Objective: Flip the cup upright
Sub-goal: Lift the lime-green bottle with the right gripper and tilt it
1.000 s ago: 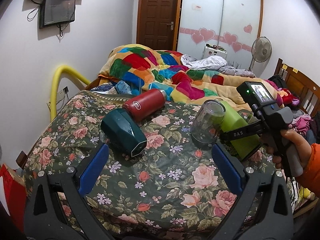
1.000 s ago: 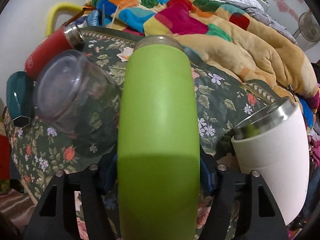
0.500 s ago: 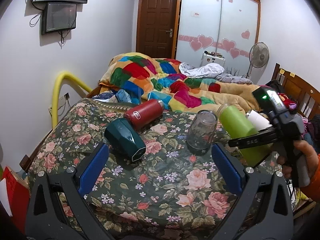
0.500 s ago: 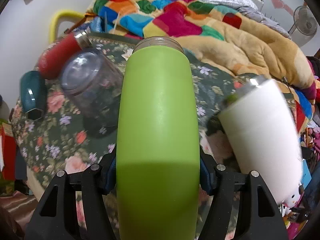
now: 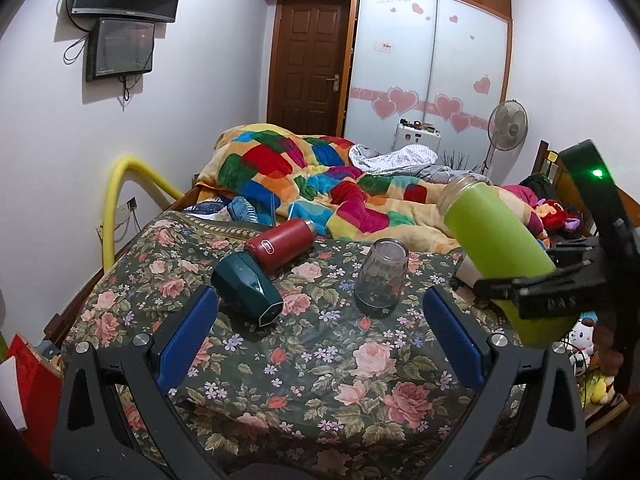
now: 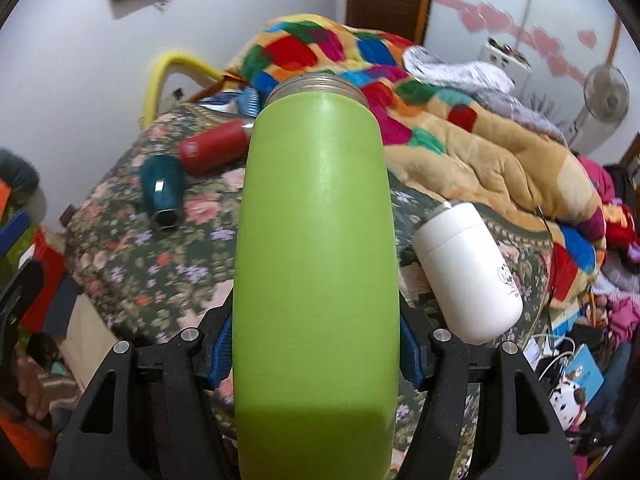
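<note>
Green cup (image 6: pixel 316 240) clamped in right tool (image 6: pixel 316 354), mouth tilted up-away.

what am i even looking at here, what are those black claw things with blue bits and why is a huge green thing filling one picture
Those black claws are two hand-held grippers, one in each of a person's hands. There is no robot arm. Each gripper carries a wide-angle camera looking forward along its two fingers, so each picture shows its own fingers at the bottom.

The left wrist picture shows the left gripper open and holding nothing, its blue pads spread wide over a floral cloth.

The right wrist picture comes from the right gripper, which is shut on the green bottle. The bottle looks huge only because it sits right at the lens. In the left view it is seen from the side, tilted and lifted off the cloth.

On the cloth lie a red bottle and a dark teal cup, both on their sides, plus a clear glass and a white cup.
</note>
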Action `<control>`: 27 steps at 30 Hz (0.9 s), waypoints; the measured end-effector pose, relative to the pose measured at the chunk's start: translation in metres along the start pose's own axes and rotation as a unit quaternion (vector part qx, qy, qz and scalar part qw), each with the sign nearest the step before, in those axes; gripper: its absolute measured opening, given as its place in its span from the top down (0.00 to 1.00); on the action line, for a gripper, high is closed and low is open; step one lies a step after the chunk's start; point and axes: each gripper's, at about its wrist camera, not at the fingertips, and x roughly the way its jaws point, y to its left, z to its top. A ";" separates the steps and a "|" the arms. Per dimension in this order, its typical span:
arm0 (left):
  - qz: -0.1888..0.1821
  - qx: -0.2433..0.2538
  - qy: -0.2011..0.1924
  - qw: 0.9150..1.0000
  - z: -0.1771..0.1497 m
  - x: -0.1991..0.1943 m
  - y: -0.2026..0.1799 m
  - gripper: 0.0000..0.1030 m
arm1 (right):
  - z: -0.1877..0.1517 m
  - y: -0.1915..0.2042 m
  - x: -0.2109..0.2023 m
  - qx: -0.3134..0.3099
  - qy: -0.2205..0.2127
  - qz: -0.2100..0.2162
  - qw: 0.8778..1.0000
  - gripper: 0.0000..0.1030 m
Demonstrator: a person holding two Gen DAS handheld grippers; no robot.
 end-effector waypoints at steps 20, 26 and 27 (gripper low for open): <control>0.006 -0.023 0.056 0.998 -0.014 0.030 0.015 0.00 | -0.037 0.043 0.124 -0.036 0.107 0.052 0.992 0.40; -0.001 -0.028 0.079 0.996 -0.022 0.047 0.015 0.00 | -0.042 0.040 0.134 -0.042 0.124 0.029 0.991 0.40; -0.002 -0.028 0.082 0.996 -0.023 0.050 0.015 0.00 | -0.042 0.040 0.136 -0.041 0.127 0.030 0.991 0.40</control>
